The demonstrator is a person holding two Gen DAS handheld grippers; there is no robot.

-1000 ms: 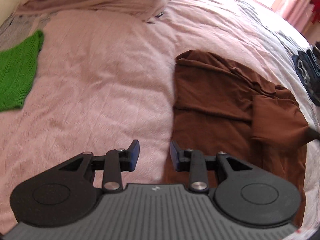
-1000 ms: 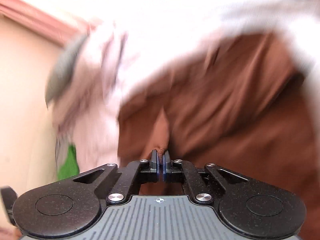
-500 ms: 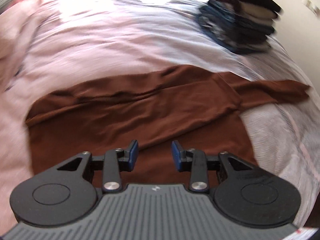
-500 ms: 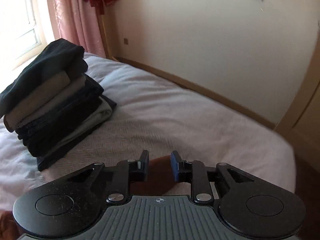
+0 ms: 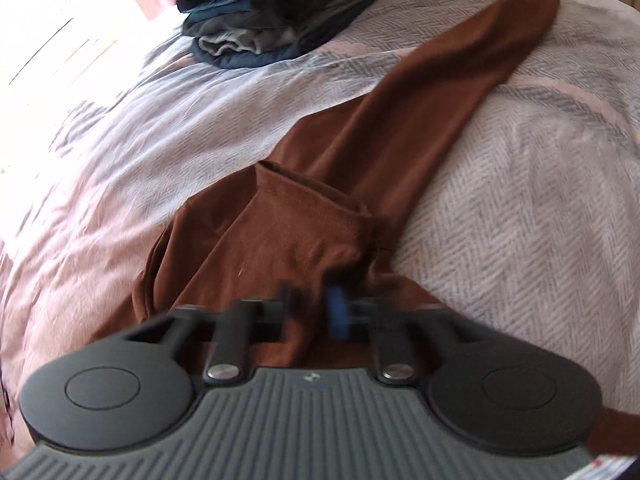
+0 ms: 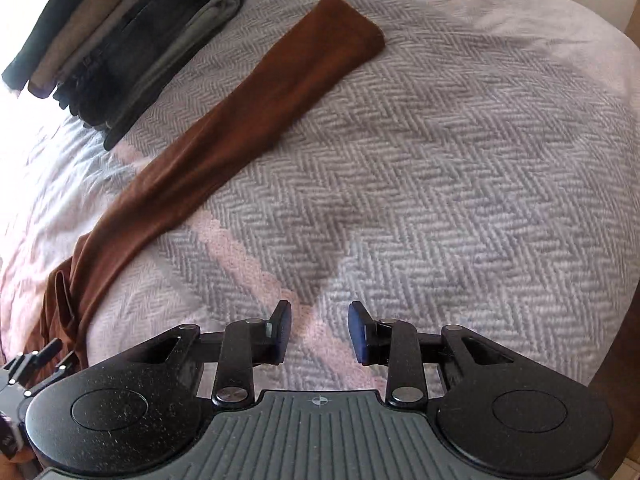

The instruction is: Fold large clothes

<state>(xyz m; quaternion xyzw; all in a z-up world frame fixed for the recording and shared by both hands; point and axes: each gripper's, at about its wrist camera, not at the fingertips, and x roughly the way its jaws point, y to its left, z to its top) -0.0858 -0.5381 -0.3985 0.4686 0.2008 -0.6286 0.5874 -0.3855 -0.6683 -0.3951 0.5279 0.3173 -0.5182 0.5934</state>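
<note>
Shirt (image 5: 304, 248) lies part-folded on the bed (image 5: 520, 208), one sleeve (image 6: 224, 136) stretched out flat. The left gripper (image 5: 310, 308), blurred, has just been closing on the shoulder cloth and looks pinched shut there; a thin bite could slip. The right gripper (image 6: 320, 332) hangs apart over bare cover, nothing between. Beyond the cuff, the stack (image 6: 116, 40) crowds one side; the other is open.
</note>
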